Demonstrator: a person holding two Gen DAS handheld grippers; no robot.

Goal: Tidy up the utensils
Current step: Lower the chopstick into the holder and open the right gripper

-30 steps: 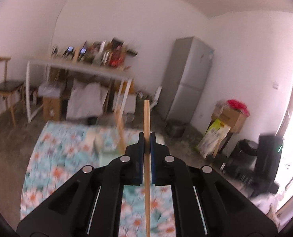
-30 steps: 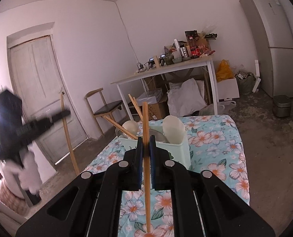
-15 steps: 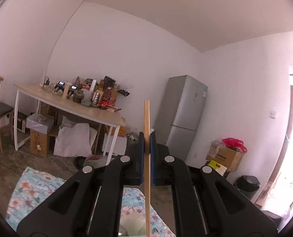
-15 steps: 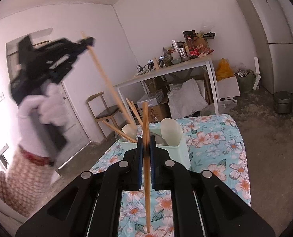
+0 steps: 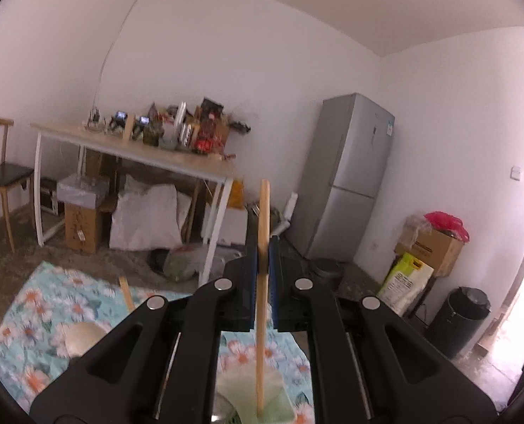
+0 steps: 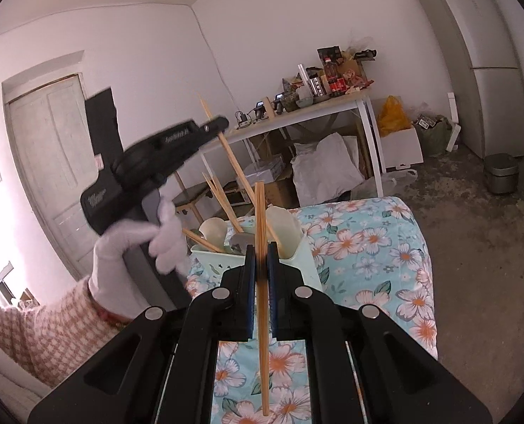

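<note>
My left gripper (image 5: 262,247) is shut on a wooden chopstick (image 5: 262,300) whose lower end reaches into the pale green utensil holder (image 5: 258,399) directly below. In the right wrist view the left gripper (image 6: 212,127) hangs above the holder (image 6: 297,258), its chopstick (image 6: 233,166) slanting down into it. The holder has spoons (image 6: 212,229) and other chopsticks in it. My right gripper (image 6: 261,247) is shut on a second chopstick (image 6: 261,300), held upright just in front of the holder.
The holder stands on a floral blue tablecloth (image 6: 368,247). A spoon bowl (image 5: 82,339) shows at lower left. Behind are a cluttered white table (image 5: 138,152), a chair (image 5: 0,173), a grey fridge (image 5: 346,176), boxes (image 5: 435,247) and a black bin (image 5: 463,318).
My left gripper has swung down over the holder, lowering its chopstick tip into it. My right gripper has stayed in place with its chopstick.
</note>
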